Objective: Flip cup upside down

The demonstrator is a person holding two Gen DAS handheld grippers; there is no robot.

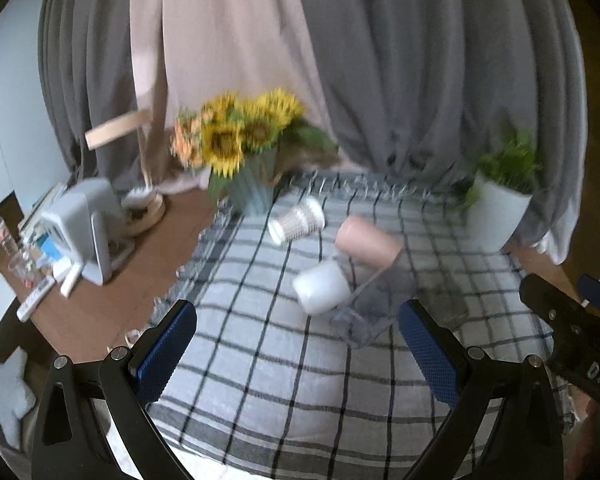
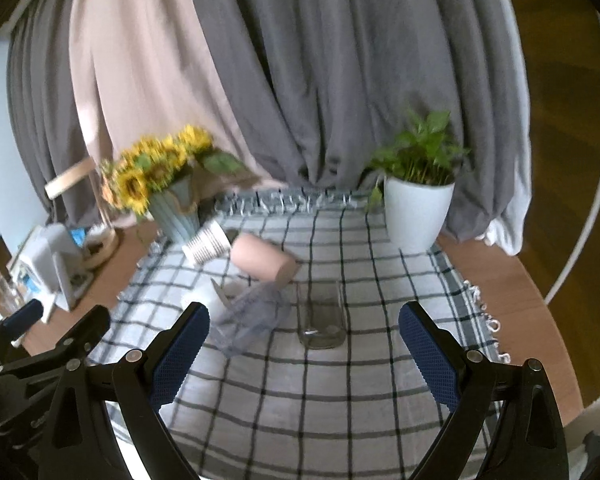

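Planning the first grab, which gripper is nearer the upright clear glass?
Right. The right gripper is open straight in front of the glass; the left gripper sits off to its left.

The right gripper (image 2: 304, 346) hangs above the checked cloth (image 2: 284, 396) with its blue pads (image 2: 430, 354) spread wide, gripping nothing. Between them stands 1 clear glass (image 2: 321, 318), upright. To its left, 3 cups lie on their sides: a clear plastic cup (image 2: 252, 318), a pink cup (image 2: 265, 261) and a ribbed white cup (image 2: 208, 246) (all blurred). The left gripper (image 2: 40, 334) shows at the lower left edge.
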